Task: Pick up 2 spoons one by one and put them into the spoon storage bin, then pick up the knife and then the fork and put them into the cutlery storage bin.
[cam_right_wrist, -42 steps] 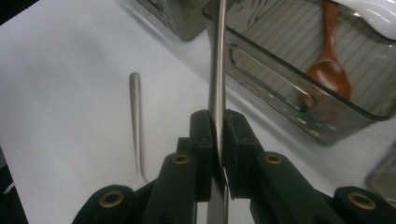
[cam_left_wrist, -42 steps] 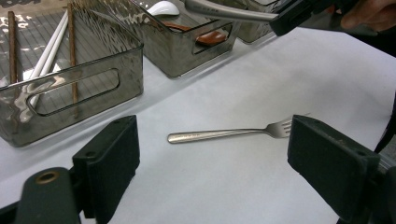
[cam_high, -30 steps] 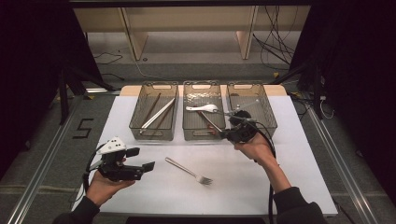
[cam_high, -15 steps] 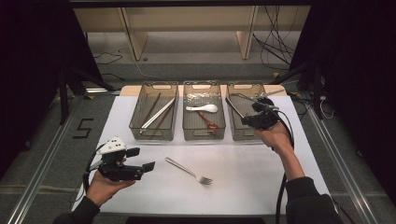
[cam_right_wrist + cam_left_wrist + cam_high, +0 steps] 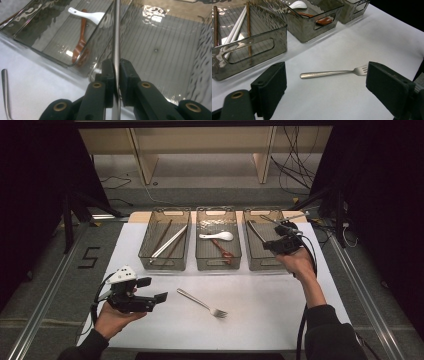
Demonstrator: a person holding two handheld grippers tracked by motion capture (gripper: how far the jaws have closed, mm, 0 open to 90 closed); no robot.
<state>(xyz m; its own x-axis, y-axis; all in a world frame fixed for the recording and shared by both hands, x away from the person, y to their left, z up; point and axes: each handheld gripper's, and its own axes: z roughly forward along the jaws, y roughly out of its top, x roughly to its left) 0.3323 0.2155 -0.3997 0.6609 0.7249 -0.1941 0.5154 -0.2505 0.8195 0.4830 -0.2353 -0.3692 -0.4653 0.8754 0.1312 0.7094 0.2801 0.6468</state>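
White paper covers the table [image 5: 280, 315] where we work. Our right gripper [image 5: 115, 72] is clamped on a thin metal utensil [image 5: 116, 37], which runs straight up between the jaws and out the top of the right gripper view, so we cannot tell what kind it is; its end is cut off. Beyond the jaws lies the right-hand bin [image 5: 162, 50]. Left of them, in the middle bin [image 5: 32, 37], rest a white spoon [image 5: 87, 13] and a brown spoon [image 5: 80, 47]. Our left gripper [image 5: 325, 85] stands with jaws wide apart, a fork [image 5: 334, 72] lying just beyond the gap, untouched.
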